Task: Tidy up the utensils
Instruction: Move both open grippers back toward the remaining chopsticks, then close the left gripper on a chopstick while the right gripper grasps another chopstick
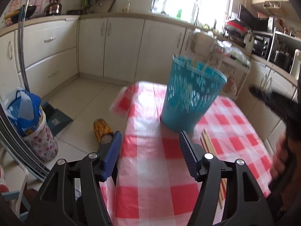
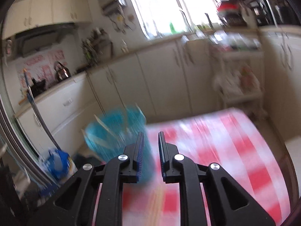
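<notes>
A teal perforated holder (image 1: 190, 98) stands on the red-and-white checked tablecloth (image 1: 150, 169), tilted and blurred, with thin sticks rising from it. Several wooden chopsticks (image 1: 207, 143) lie on the cloth just right of it. My left gripper (image 1: 150, 133) is open in front of the holder, a little short of it, with nothing between its blue pads. In the right wrist view the holder (image 2: 112, 131) is a blur at the left. My right gripper (image 2: 151, 133) shows a narrow gap with nothing in it, to the right of the holder. Blurred chopsticks (image 2: 158, 197) lie below it.
A person's hand (image 1: 282, 160) and a dark blurred shape fill the right edge. On the floor to the left are a foot in a yellow slipper (image 1: 101, 130), a dustpan (image 1: 56, 118) and a floral bin with a blue bag (image 1: 32, 120). Cream cabinets (image 1: 122, 47) line the back.
</notes>
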### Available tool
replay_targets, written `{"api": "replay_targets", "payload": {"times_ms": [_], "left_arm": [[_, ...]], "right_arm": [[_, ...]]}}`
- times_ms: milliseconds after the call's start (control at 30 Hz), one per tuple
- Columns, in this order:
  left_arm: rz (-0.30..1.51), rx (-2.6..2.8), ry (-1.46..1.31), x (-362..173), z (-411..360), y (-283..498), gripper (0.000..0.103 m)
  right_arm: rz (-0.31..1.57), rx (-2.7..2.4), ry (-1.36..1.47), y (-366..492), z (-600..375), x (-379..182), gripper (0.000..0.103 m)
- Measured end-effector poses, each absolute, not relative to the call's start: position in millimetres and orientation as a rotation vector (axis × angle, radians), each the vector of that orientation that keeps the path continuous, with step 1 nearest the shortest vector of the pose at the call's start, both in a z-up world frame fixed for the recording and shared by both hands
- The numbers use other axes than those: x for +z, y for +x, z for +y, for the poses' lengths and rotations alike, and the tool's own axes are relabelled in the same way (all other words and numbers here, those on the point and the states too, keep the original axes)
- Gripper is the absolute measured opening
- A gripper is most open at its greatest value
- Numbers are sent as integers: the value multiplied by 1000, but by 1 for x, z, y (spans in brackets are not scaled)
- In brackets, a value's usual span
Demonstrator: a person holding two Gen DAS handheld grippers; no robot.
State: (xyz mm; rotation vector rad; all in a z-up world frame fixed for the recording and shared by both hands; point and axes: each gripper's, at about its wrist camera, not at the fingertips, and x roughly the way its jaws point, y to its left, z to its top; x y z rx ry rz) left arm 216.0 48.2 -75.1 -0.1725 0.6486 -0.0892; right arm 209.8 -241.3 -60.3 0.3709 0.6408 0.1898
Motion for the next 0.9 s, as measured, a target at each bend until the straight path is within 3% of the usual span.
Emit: {"api": "replay_targets", "payload": {"times_ms": [233, 667, 900], "left_arm": [[754, -103, -124, -109, 30, 213, 66], [811, -86, -107, -129, 25, 213, 72], [819, -87, -112, -130, 25, 212, 73]], "right_arm": [[851, 228, 370, 191, -233, -123, 17], [995, 240, 195, 219, -188, -155, 16], [1017, 223, 109, 196, -190, -153, 8]]}}
